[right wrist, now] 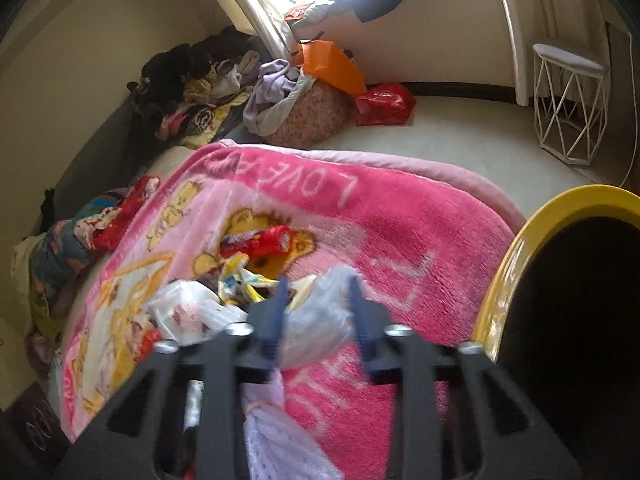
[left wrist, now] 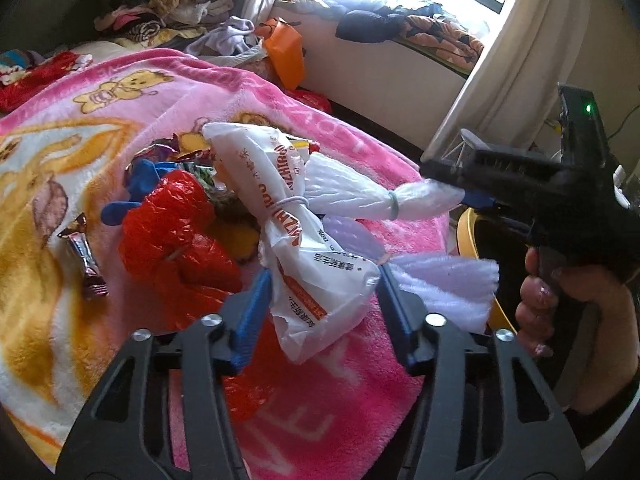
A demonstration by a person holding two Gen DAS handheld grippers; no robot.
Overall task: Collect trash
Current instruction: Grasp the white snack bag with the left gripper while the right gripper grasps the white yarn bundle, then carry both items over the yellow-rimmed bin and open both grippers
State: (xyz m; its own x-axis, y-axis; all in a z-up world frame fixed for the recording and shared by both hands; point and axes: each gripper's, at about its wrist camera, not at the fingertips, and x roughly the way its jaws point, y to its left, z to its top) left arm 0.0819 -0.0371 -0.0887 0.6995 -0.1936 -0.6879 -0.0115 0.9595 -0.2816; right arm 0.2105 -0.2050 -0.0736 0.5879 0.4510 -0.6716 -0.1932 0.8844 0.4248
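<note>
1. Two grippers are working one heap of rubbish on a bed, and the pink blanket point(left wrist: 60, 200) covering it is the biggest thing in view. The litter sits toward the blanket's bin-side edge.
2. The yellow-rimmed bin point(right wrist: 520, 248) stands right against that edge of the bed, dark and open. It is on the right gripper's side, so my guess is that hand has the shorter trip.
3. Next in size is the white printed bag point(left wrist: 288, 216), tied round the middle with a band. Its long axis runs straight away from the left gripper point(left wrist: 320, 292), near end toward the camera.
4. That near end lies between the blue fingers point(left wrist: 256, 300), which stand at a middling gap on either side of it. The pads look to be at the plastic's edges, but I can't say they are pressing on it.
5. Beside it lies a white pleated bag point(left wrist: 352, 192), banded at its neck, with its tail pointing toward the bin.
6. The right gripper point(left wrist: 452, 196) has that tail: its fingers are narrow and pinched on the plastic. In its own view the film bunches between the fingers point(right wrist: 280, 308), though that picture is blurred.
7. Smaller pieces wait behind: a red crumpled bag point(left wrist: 176, 232), a blue scrap point(left wrist: 136, 188), and a foil wrapper point(left wrist: 86, 256) off toward the blanket's far side.
</note>
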